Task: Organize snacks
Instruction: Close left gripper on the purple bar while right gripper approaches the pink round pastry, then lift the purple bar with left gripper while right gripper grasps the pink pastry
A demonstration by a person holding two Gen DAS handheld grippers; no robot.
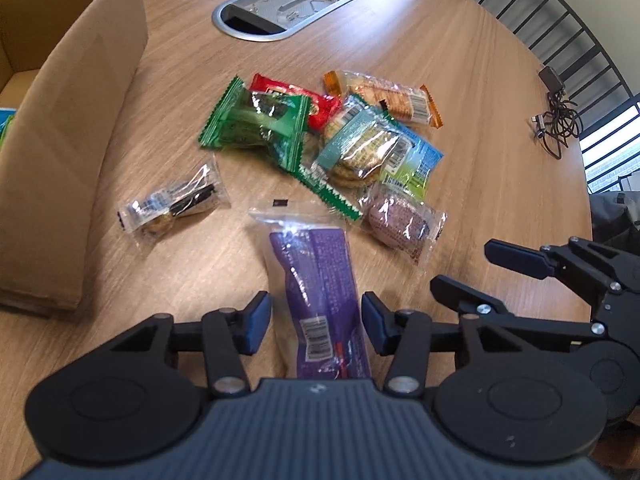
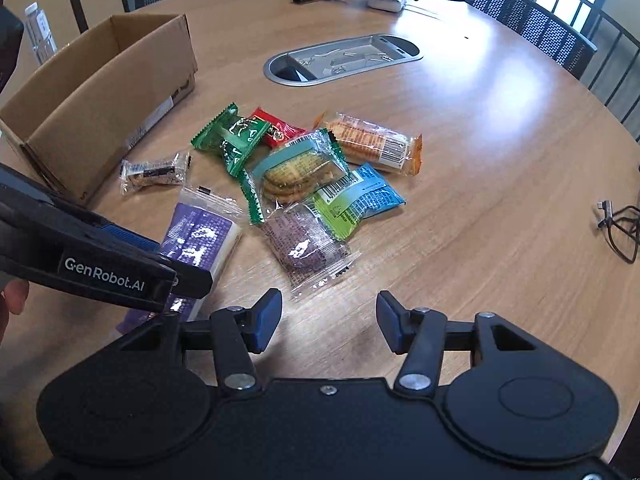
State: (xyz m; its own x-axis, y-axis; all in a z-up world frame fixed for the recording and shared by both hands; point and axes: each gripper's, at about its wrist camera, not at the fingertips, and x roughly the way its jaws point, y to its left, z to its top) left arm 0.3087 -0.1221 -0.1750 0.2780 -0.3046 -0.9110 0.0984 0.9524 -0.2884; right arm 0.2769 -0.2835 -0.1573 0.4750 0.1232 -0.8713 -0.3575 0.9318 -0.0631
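A pile of wrapped snacks lies on the round wooden table: a green pack (image 1: 256, 124) (image 2: 234, 138), a red pack (image 1: 316, 100), an orange cracker pack (image 1: 388, 96) (image 2: 376, 142), a clear biscuit pack (image 1: 360, 148) (image 2: 296, 172), a blue-green pack (image 2: 356, 200) and a purple-cake pack (image 1: 400, 220) (image 2: 304, 240). A small clear snack (image 1: 176, 200) (image 2: 154, 172) lies apart near the box. My left gripper (image 1: 316, 320) is open, its fingers either side of a long purple pack (image 1: 320, 300) (image 2: 200, 236). My right gripper (image 2: 328, 320) is open and empty, just short of the purple-cake pack.
An open cardboard box (image 1: 76, 112) (image 2: 100, 92) stands at the left with a packet inside. A metal cable hatch (image 1: 284, 4) (image 2: 344, 58) is set in the table's middle. A coiled cable (image 1: 556, 120) (image 2: 620, 224) lies near the right edge. Chairs ring the table.
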